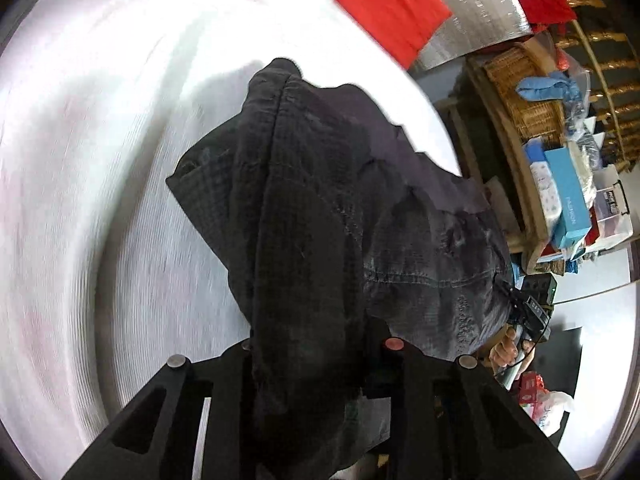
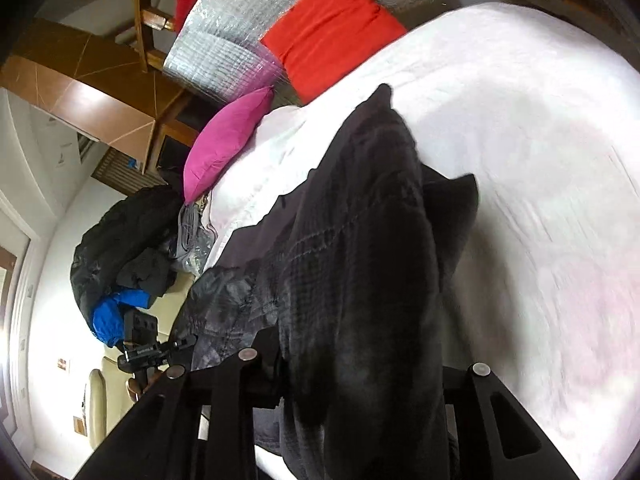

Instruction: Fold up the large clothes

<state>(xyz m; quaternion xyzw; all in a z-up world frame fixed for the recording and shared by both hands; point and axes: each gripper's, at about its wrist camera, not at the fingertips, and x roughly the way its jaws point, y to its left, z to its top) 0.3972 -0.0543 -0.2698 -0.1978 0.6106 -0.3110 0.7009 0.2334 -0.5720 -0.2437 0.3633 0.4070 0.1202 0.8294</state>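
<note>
A large dark grey checked garment (image 1: 320, 208) hangs over a white bed (image 1: 100, 140), held up between my two grippers. My left gripper (image 1: 308, 360) is shut on one edge of it; the cloth bunches between the fingers and hides the tips. In the right wrist view the same garment (image 2: 360, 260) drapes from my right gripper (image 2: 360, 376), which is shut on its other edge. The right gripper and the hand holding it show in the left wrist view (image 1: 524, 320). The left gripper shows in the right wrist view (image 2: 148, 348).
A red pillow (image 2: 332, 28) and a magenta pillow (image 2: 224, 140) lie at the head of the white bed (image 2: 540, 160). A pile of dark and blue clothes (image 2: 120, 248) sits beside the bed. Wicker shelves with boxes (image 1: 560, 168) stand to the right.
</note>
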